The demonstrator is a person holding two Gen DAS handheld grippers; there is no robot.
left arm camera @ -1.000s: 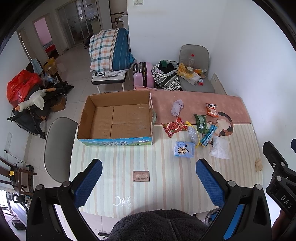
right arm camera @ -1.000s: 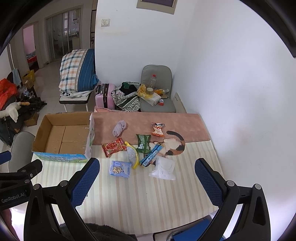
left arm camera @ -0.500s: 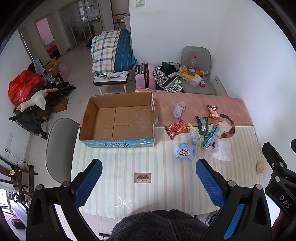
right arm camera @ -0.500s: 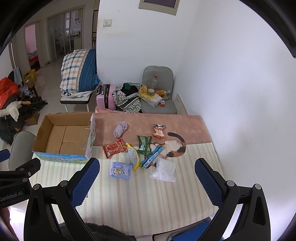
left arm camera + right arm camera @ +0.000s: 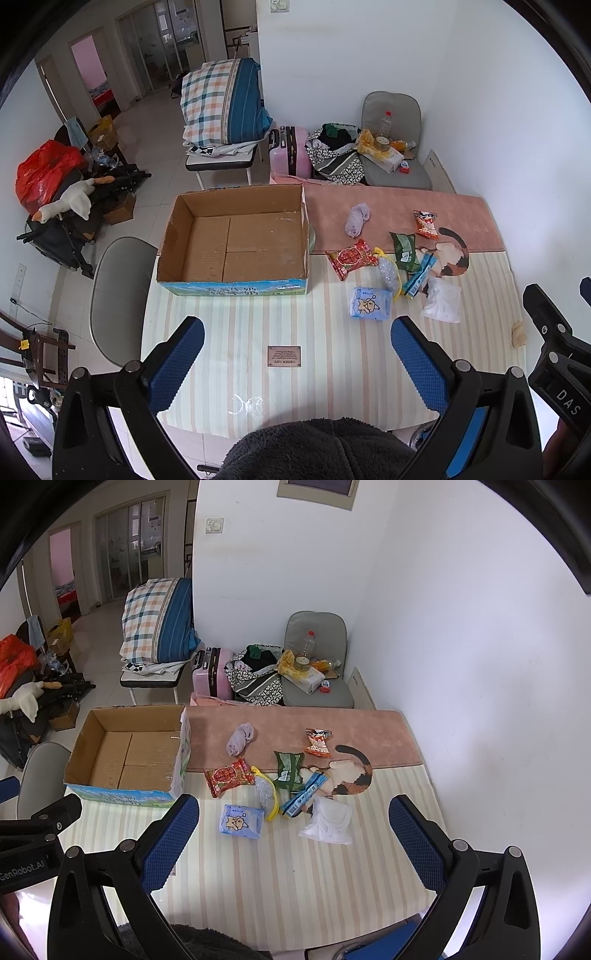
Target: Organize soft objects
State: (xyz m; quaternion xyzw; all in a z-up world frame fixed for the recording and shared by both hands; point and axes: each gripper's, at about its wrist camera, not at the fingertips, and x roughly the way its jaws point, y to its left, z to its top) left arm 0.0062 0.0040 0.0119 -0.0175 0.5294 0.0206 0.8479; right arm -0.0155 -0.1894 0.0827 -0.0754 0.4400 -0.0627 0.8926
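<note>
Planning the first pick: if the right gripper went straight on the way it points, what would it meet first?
Probably the striped tablecloth: the right gripper is open, above bare cloth. The white plastic bag lies just beyond, so it could come first; depth is unclear.

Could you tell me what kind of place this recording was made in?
Most likely a lived-in home: a table with snack packets, folded bedding on a bench, a pink suitcase, and a doorway to a bedroom beyond.
</note>
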